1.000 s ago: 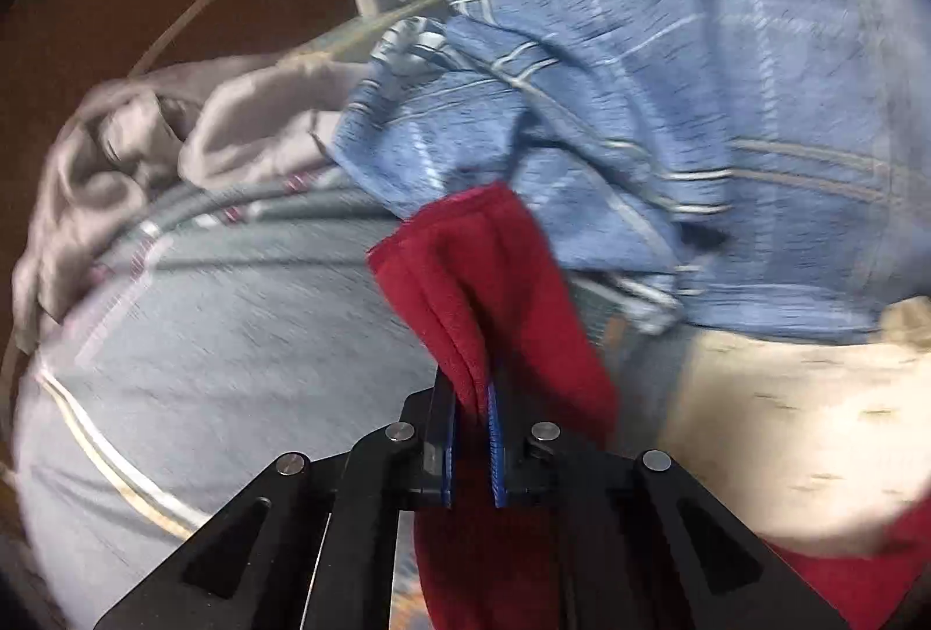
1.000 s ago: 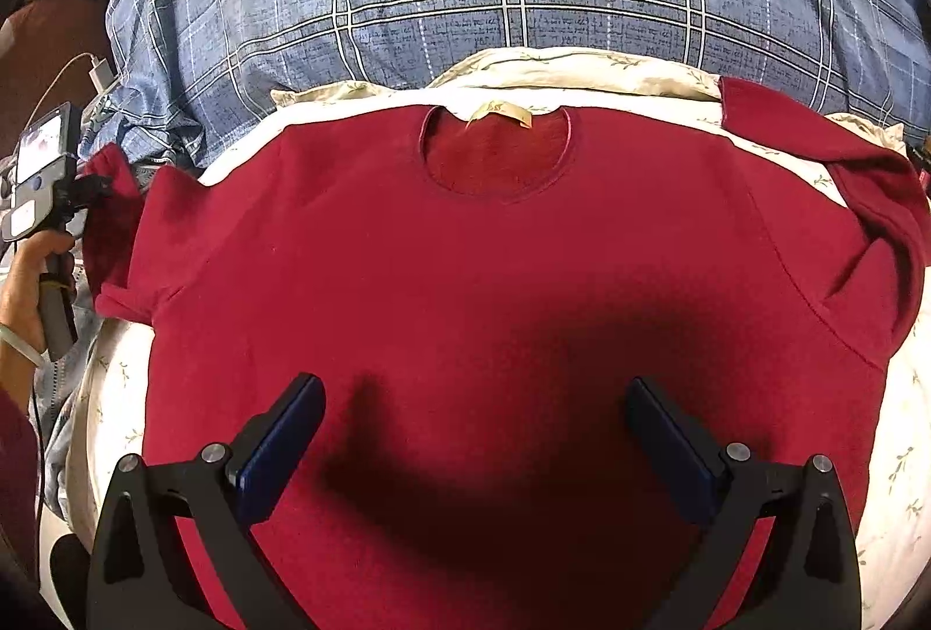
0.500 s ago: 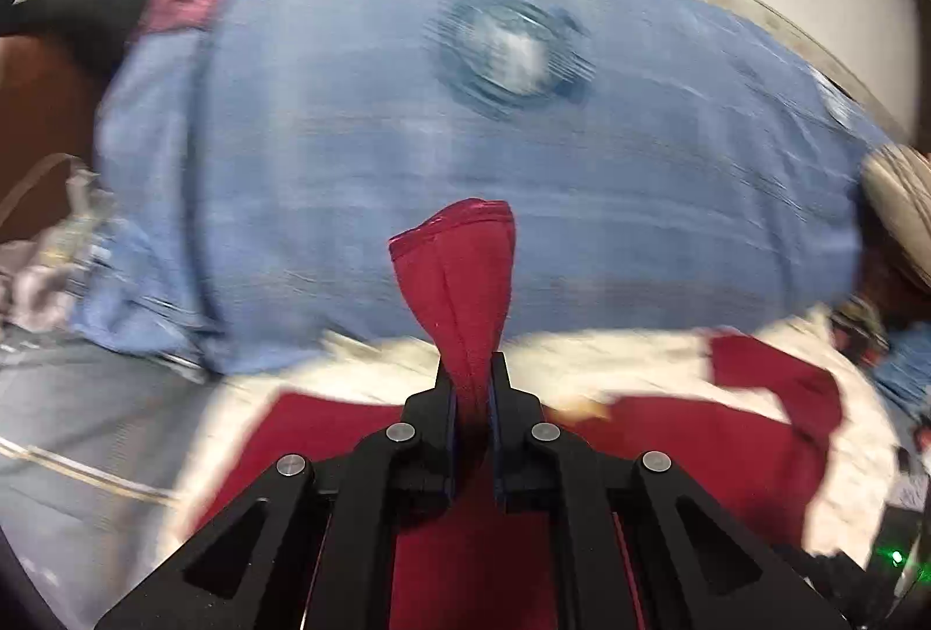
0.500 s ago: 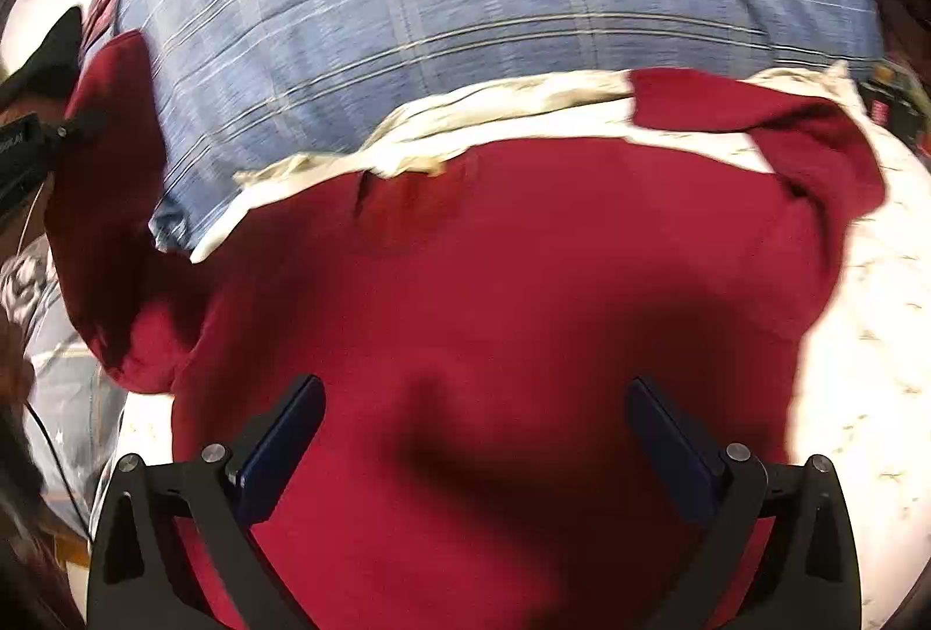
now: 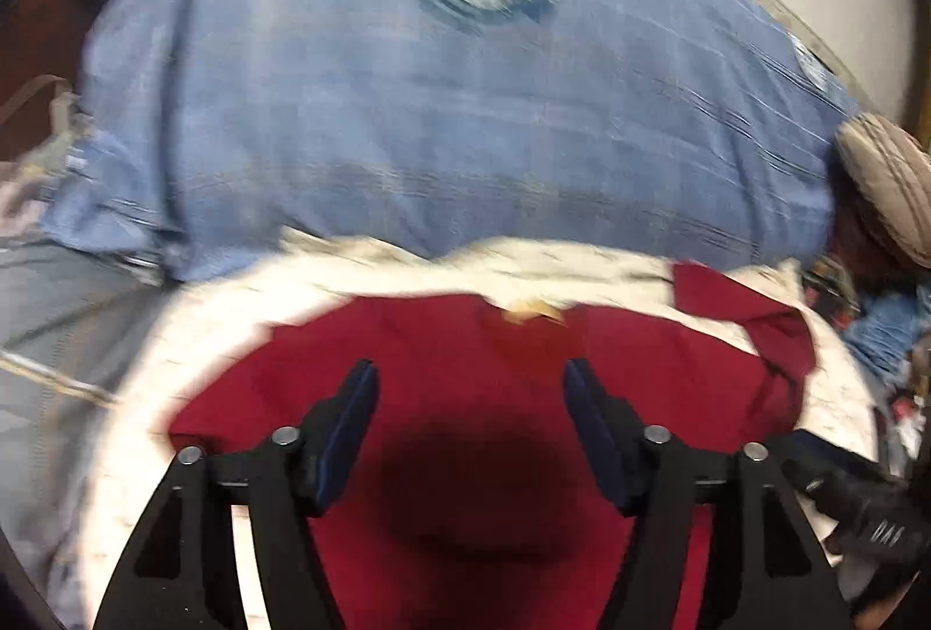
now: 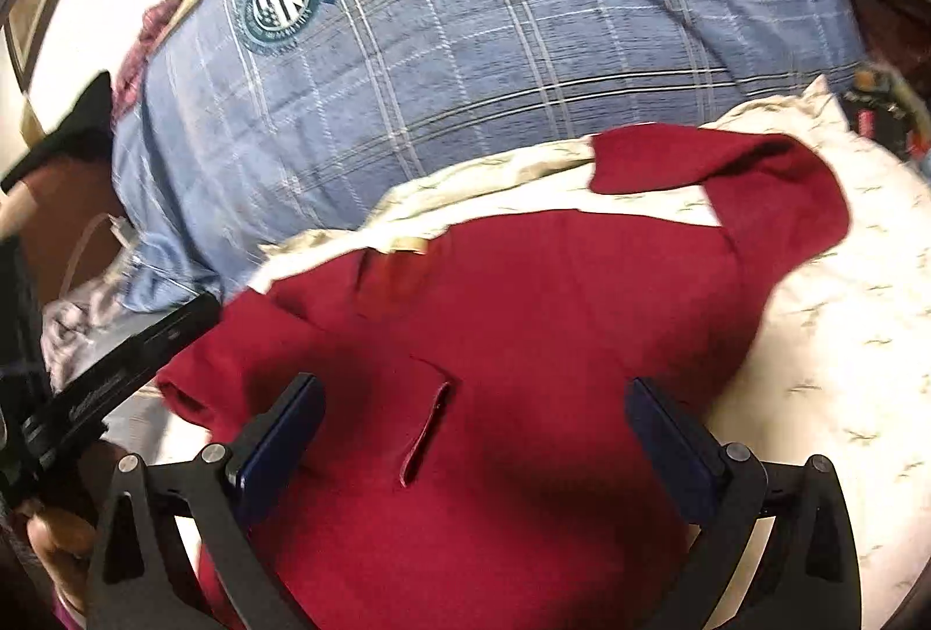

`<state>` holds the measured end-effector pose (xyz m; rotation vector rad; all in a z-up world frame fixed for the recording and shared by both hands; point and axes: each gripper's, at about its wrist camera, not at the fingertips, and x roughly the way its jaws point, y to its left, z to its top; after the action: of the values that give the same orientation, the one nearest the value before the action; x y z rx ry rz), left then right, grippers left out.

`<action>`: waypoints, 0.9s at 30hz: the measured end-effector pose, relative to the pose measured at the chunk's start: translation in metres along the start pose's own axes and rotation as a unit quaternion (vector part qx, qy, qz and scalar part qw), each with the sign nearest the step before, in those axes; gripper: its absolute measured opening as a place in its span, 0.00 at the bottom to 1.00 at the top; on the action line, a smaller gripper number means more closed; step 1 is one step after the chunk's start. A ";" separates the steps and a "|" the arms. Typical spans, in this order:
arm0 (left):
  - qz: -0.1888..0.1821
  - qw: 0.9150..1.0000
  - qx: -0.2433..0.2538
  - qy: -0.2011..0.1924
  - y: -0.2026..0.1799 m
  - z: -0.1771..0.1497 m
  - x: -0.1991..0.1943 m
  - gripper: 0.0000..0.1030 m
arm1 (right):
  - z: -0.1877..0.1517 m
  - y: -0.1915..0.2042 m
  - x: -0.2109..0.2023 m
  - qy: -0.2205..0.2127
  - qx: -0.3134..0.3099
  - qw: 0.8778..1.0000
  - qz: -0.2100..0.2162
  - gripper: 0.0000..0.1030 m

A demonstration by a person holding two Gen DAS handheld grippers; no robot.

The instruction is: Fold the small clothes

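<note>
A dark red sweater (image 6: 523,339) lies front up on a cream patterned sheet (image 6: 844,327). Its left sleeve (image 6: 430,420) is folded in across the chest, cuff near the middle. Its right sleeve (image 6: 756,176) lies bent outward at the upper right. My right gripper (image 6: 474,420) is open and empty just above the chest. My left gripper (image 5: 471,409) is open and empty above the sweater (image 5: 465,368), below the collar label (image 5: 532,310). The left gripper's body (image 6: 116,374) shows at the left edge of the right wrist view.
A blue plaid pillow (image 6: 494,48) with a round badge (image 6: 282,4) lies behind the sweater; it also shows in the left wrist view (image 5: 436,118). A white charger cable (image 6: 99,234) and grey cloth (image 6: 70,327) lie at the left. Clutter (image 5: 873,199) sits at the far right.
My left gripper carried the left sleeve up and across the sweater, then opened and let it go. The sleeve now lies folded on the chest. My right gripper stayed open and turned left.
</note>
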<state>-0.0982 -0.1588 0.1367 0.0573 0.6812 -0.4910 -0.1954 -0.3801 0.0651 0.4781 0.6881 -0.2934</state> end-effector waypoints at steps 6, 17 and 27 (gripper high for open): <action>0.101 0.992 -0.058 -0.039 0.040 -0.028 -0.026 0.66 | -0.008 0.039 0.037 0.087 -0.071 0.993 -0.033 1.00; 0.120 0.987 -0.105 -0.015 0.081 -0.043 0.014 0.66 | -0.020 0.034 0.076 0.093 -0.075 0.991 -0.054 0.93; 0.124 0.985 -0.116 -0.015 0.098 -0.041 0.018 0.66 | -0.026 0.065 0.099 0.088 -0.169 0.980 -0.062 0.59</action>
<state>-0.0656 -0.0712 0.0830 -0.0841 0.6868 -0.1713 -0.1094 -0.3212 0.0025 0.1374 0.9229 -0.2456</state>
